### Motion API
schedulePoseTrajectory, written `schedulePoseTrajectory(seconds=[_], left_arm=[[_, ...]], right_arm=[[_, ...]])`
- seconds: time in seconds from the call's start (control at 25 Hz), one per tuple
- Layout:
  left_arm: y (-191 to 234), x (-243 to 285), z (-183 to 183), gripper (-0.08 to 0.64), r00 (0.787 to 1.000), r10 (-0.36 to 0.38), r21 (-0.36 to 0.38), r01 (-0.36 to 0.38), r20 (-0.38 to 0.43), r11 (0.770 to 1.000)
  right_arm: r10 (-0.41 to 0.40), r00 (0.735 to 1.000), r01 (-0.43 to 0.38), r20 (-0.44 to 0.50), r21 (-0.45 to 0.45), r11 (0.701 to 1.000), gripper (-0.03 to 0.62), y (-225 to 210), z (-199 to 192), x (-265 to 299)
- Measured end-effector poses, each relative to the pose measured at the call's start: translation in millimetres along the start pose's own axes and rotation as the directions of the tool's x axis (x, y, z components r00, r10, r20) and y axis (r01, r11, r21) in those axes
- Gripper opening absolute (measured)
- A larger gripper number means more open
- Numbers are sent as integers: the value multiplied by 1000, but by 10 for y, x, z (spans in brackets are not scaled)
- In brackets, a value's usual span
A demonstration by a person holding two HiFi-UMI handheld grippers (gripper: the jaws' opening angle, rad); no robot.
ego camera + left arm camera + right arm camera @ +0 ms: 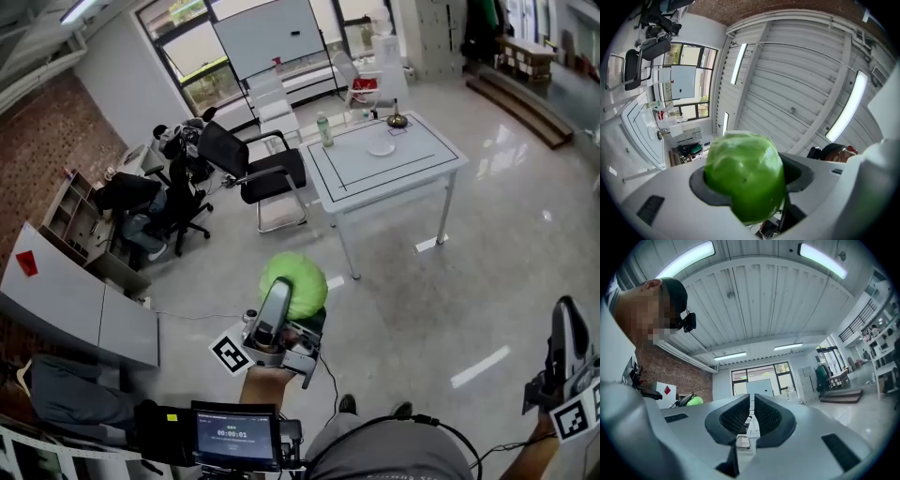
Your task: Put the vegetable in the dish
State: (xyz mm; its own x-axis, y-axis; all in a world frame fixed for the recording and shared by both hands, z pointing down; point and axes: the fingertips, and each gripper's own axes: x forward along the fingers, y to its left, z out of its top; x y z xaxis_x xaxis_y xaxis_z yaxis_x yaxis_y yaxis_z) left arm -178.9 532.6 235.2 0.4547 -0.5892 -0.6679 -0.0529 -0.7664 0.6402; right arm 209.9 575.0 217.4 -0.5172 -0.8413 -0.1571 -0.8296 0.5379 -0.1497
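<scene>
The carrying step is in hand: the left tongs [282, 302] grasp the green vegetable [296, 279] well apart from the surface [422, 161], the right tongs [752, 416] are clenched empty, and next it likely needs bringing over the dish [382, 148].

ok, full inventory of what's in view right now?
vegetable: one, green, between the left jaws
table: one, white, far across the floor
dish: one, white, on the table
bottle: one, green, table's far left edge
office chairs: at least two, black, left of the table
screen device: one, black, bottom edge
left hand-held gripper: one, grey, closed on the vegetable
right hand-held gripper: one, grey, bottom right, jaws nearly together, empty
</scene>
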Motion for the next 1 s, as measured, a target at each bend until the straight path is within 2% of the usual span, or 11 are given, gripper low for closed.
schedulePoseTrajectory(seconds=[0.2, 0.36, 0.64, 1.0], left_arm=[[72, 88, -316, 291, 1000, 25, 3, -25, -18, 1000], [133, 152, -357, 291, 999, 43, 1, -43, -28, 999], [386, 381, -164, 291, 998, 38, -11, -39, -42, 999], [893, 491, 508, 291, 999, 14, -25, -15, -40, 1000]], right_arm=[[20, 1000, -20, -13, 18, 1000, 14, -273, -75, -29], [35, 999, -35, -21, 37, 999, 14, -378, -147, 87], [5, 1000, -5, -19, 43, 999, 14, -498, -174, 387], [-31, 999, 32, -8, 20, 999, 14, -408, -277, 1129]])
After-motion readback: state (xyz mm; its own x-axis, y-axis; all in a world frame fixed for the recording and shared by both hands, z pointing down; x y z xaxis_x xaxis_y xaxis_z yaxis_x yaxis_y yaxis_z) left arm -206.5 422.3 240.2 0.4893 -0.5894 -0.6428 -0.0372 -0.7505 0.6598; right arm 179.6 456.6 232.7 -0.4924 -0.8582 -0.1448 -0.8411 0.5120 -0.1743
